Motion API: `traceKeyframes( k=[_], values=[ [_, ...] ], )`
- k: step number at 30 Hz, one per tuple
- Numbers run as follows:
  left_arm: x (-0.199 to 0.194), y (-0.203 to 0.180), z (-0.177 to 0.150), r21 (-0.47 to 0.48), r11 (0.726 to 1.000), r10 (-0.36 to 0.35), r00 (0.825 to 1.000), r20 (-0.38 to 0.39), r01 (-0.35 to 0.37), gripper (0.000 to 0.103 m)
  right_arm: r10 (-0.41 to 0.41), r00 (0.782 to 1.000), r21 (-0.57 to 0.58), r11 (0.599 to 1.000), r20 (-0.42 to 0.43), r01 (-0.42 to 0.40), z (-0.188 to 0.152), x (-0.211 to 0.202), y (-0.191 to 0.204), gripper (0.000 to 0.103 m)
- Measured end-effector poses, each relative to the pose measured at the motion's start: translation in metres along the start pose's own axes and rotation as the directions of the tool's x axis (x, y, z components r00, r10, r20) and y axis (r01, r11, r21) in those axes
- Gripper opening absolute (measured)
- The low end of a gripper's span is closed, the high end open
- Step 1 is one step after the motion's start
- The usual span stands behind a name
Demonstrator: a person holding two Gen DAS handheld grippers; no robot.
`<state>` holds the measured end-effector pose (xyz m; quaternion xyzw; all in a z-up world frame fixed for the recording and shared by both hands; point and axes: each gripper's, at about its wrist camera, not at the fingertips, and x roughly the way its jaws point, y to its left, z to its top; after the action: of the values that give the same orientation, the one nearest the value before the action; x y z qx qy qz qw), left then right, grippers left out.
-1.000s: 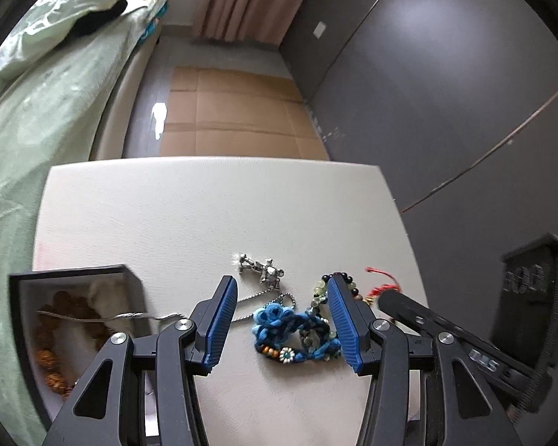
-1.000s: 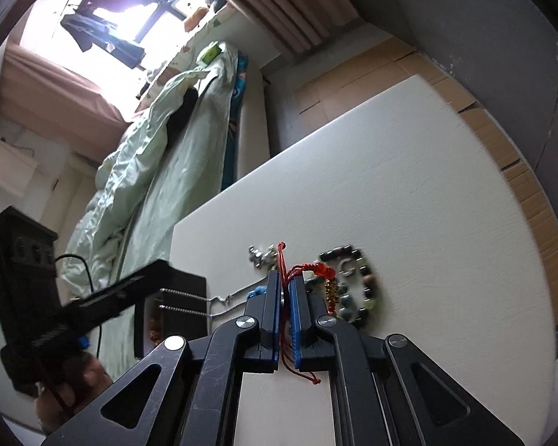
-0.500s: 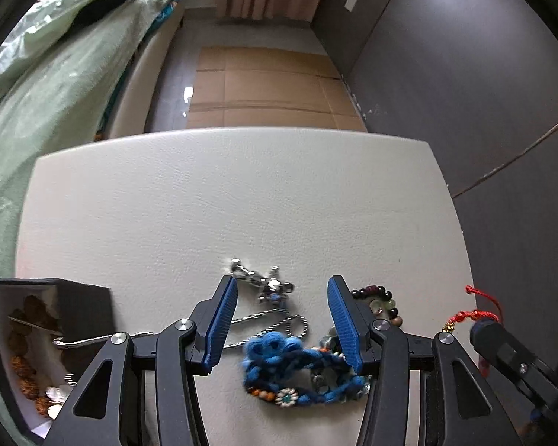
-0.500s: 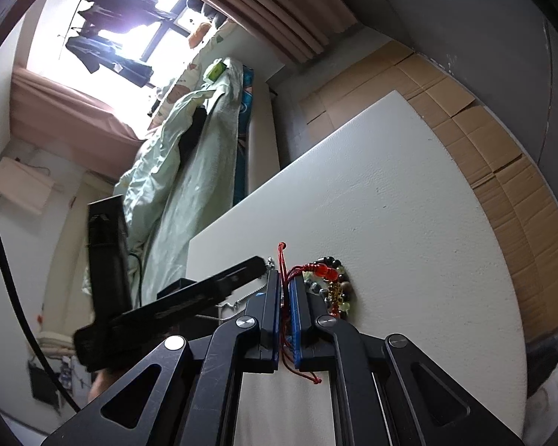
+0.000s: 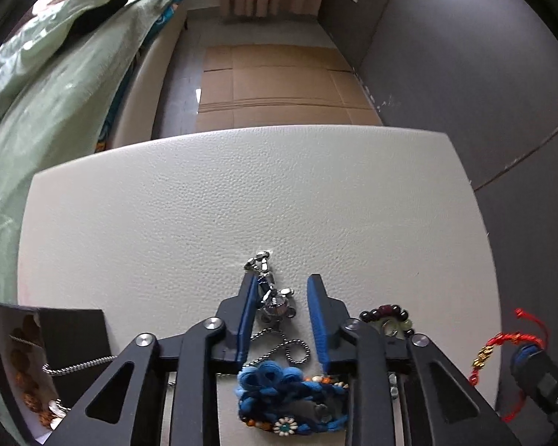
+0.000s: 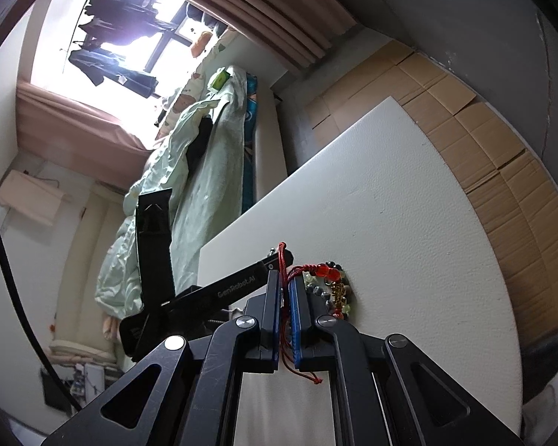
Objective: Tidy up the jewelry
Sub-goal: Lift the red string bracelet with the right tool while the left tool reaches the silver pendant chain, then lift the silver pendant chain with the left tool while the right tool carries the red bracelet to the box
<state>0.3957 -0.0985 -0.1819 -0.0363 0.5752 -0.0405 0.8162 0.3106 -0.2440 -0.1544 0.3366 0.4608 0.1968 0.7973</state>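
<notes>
A silver pendant on a ball chain lies on the white table. My left gripper points down over the pendant with its jaws closing. The left pad is beside the pendant and the right pad stands apart from it. A blue knotted bracelet lies just behind, under the gripper's frame. A dark bead bracelet lies to the right. My right gripper is shut on a red cord bracelet, which hangs a little above the bead bracelet.
A black jewelry box stands open at the left with brown beads inside and a silver chain draped over its edge. A bed with a green cover runs along the left. Cardboard covers the floor beyond the table.
My left gripper has moved forward and down from the blue bracelet to the silver pendant, and its jaws have narrowed. The right gripper has drifted right with the red cord bracelet.
</notes>
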Motion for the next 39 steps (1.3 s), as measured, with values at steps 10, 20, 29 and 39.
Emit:
traceKeyframes(
  k=[10,20,29,39],
  values=[
    [-0.031,0.019,-0.003,-0.008,0.997,-0.082,0.995,0.051,0.083,0.010,-0.011,1.000,-0.008,1.000,0.001,0.011,-0.002,-0.001,0.010,0.006],
    [-0.127,0.055,0.002,-0.006,0.989,-0.146,0.966,0.213,0.150,0.010,-0.007,1.000,-0.042,0.999,-0.004,0.007,-0.007,0.006,0.029,0.006],
    [-0.216,0.080,0.000,0.007,0.985,-0.166,0.920,0.354,0.175,0.010,0.027,1.000,-0.077,0.997,0.004,-0.027,-0.015,0.013,0.054,0.006],
    [-0.281,0.116,-0.009,-0.001,0.987,-0.139,0.872,0.469,0.158,0.009,0.090,0.996,-0.156,0.984,0.026,-0.085,-0.029,0.019,0.095,0.006]
  ],
)
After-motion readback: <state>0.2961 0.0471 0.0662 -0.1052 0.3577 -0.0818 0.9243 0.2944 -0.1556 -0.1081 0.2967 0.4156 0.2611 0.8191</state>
